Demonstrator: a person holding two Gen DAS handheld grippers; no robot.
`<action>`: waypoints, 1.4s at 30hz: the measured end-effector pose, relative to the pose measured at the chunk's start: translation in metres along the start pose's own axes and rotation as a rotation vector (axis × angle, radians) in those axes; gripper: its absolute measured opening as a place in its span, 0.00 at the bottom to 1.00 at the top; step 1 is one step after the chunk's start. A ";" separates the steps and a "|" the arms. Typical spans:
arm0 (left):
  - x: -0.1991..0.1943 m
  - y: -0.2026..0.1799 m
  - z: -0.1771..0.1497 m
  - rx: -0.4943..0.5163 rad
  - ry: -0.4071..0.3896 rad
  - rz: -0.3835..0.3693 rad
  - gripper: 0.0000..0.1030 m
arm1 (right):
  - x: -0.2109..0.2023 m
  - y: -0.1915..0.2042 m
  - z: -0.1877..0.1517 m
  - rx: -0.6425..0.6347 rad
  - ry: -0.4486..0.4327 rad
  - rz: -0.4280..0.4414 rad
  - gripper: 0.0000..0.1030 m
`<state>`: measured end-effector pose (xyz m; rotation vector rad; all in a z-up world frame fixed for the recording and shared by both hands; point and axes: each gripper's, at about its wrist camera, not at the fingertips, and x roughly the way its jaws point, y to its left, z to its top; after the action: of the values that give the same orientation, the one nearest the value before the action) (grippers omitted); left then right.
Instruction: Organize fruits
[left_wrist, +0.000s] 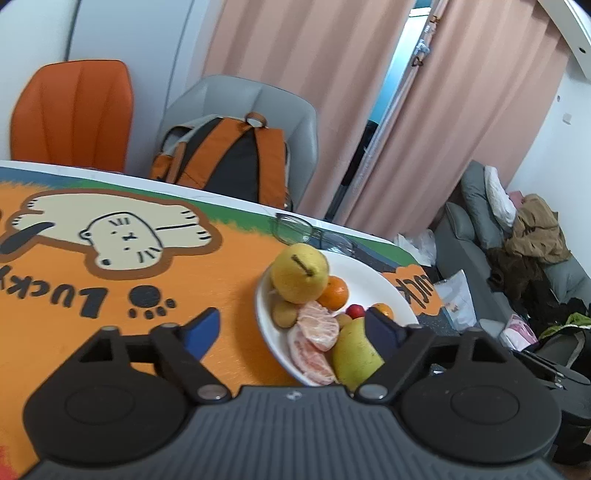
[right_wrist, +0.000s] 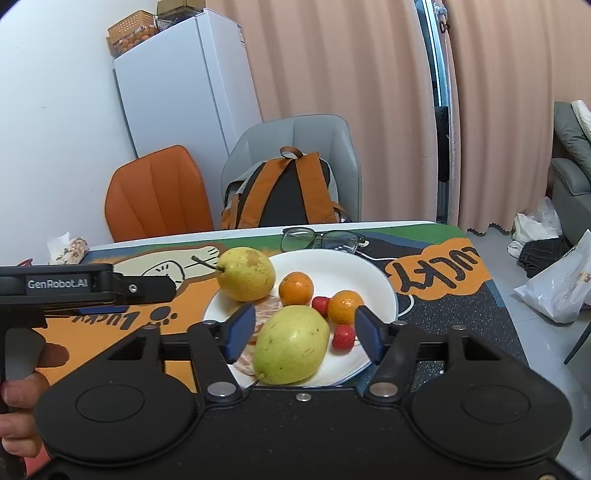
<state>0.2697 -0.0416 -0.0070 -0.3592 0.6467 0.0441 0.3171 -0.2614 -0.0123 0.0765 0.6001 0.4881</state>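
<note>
Ideally, the right gripper, jaws apart around the green pear, closes gently, while the left gripper stays spread and empty.

Green pear hides peeled citrus; hand cut by pic edge.
</note>
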 end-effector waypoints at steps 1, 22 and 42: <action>-0.003 0.002 -0.001 -0.003 0.001 0.005 0.88 | -0.002 0.001 0.000 0.001 0.001 0.002 0.64; -0.067 0.024 -0.028 0.016 0.012 0.062 1.00 | -0.046 0.039 -0.016 -0.003 0.015 0.037 1.00; -0.128 0.028 -0.053 0.038 -0.011 0.080 1.00 | -0.098 0.069 -0.028 -0.054 0.017 0.074 1.00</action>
<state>0.1320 -0.0244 0.0213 -0.2964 0.6500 0.1101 0.2023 -0.2476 0.0302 0.0432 0.6016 0.5772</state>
